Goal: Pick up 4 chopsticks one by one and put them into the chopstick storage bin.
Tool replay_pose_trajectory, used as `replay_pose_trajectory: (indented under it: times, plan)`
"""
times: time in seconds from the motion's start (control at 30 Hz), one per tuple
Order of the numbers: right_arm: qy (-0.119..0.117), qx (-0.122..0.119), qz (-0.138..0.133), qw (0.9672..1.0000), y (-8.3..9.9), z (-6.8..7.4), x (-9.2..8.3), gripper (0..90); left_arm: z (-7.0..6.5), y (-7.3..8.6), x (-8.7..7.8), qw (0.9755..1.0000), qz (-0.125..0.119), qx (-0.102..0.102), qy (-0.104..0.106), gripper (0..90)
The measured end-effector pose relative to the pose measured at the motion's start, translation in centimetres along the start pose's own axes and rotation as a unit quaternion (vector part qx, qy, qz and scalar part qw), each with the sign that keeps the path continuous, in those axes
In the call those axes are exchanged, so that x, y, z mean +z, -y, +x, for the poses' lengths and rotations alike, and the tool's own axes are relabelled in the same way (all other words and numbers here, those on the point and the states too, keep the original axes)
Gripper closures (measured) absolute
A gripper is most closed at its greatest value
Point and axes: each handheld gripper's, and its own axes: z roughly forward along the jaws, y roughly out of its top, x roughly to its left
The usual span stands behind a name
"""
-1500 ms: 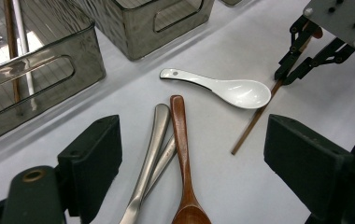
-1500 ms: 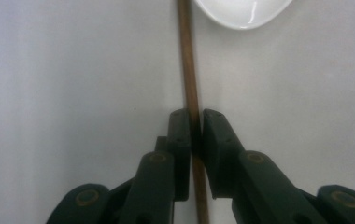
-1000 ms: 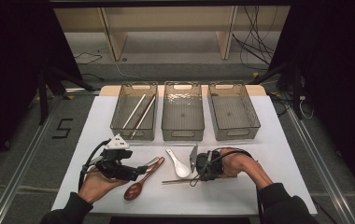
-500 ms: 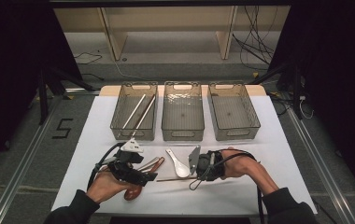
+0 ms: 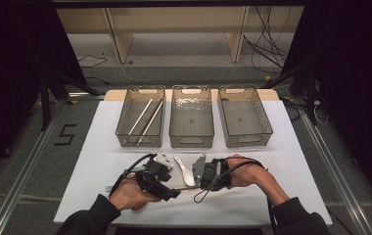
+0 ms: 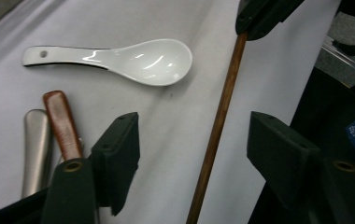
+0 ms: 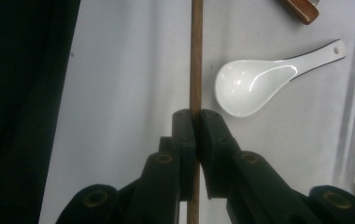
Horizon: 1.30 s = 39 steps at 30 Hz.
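Note:
My right gripper [image 7: 195, 116] is shut on a brown wooden chopstick [image 7: 195, 56], which runs straight out past its jaws. In the high view that right gripper [image 5: 202, 185] is at the table's front middle, and the chopstick [image 5: 188, 188] reaches left to my left gripper [image 5: 171, 190]. The left gripper [image 6: 192, 128] has its jaws on either side of the chopstick [image 6: 217, 126]. They have just been closing, with a gap left on both sides. A white ceramic spoon [image 6: 133, 58] lies just beyond.
A brown spoon handle [image 6: 61, 121] and a metal handle [image 6: 35, 144] lie beside the left jaw. Three clear bins stand in a row at the back: the left bin [image 5: 140, 144] holds two chopsticks [image 5: 145, 117], beside the middle bin [image 5: 191, 142] and right bin [image 5: 245, 142].
My left gripper has moved right, up to the right gripper, and its jaws have narrowed around the chopstick. The right gripper keeps its grip and has lifted a little.

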Motion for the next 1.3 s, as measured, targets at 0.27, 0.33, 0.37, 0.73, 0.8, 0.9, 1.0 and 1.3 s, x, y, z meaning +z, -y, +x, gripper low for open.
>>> replay_pose_trajectory:
  times: [0.27,0.33,0.37,0.73,0.8,0.9,1.0,1.3]
  plan:
    - [-0.001,-0.011,-0.003,0.9999,-0.15,-0.02,0.14,85.6,-0.59,-0.54,0.87,0.9993,0.018,0.026,0.021,53.4]
    - [0.001,-0.022,-0.001,0.9998,-0.14,-0.09,0.21,85.6,-0.63,-0.56,0.87,0.999,0.019,0.03,0.026,58.3]
    - [0.001,-0.023,-0.001,0.9997,-0.15,-0.08,0.23,85.6,-0.64,-0.57,0.87,0.999,0.019,0.03,0.028,60.8]
    - [-0.003,-0.029,-0.001,0.9996,-0.32,0.12,0.27,85.5,-0.72,-0.52,1.0,0.9979,0.028,0.044,0.037,78.7]
    - [-0.002,-0.034,-0.004,0.9994,-0.35,0.15,0.29,85.5,-0.72,-0.51,0.99,0.9977,0.029,0.045,0.042,80.1]
    - [-0.004,-0.035,-0.004,0.9994,-0.37,0.23,0.23,85.5,-0.77,-0.56,1.06,0.9967,0.037,0.054,0.048,81.6]
    - [-0.007,-0.041,-0.005,0.9991,-0.38,0.39,0.21,85.4,-0.87,-0.54,1.09,0.9957,0.04,0.061,0.057,83.9]
    - [-0.008,-0.017,-0.018,0.9997,-0.21,0.35,-0.2,78.5,-0.91,-0.53,0.54,0.9958,0.031,0.067,0.055,85.6]
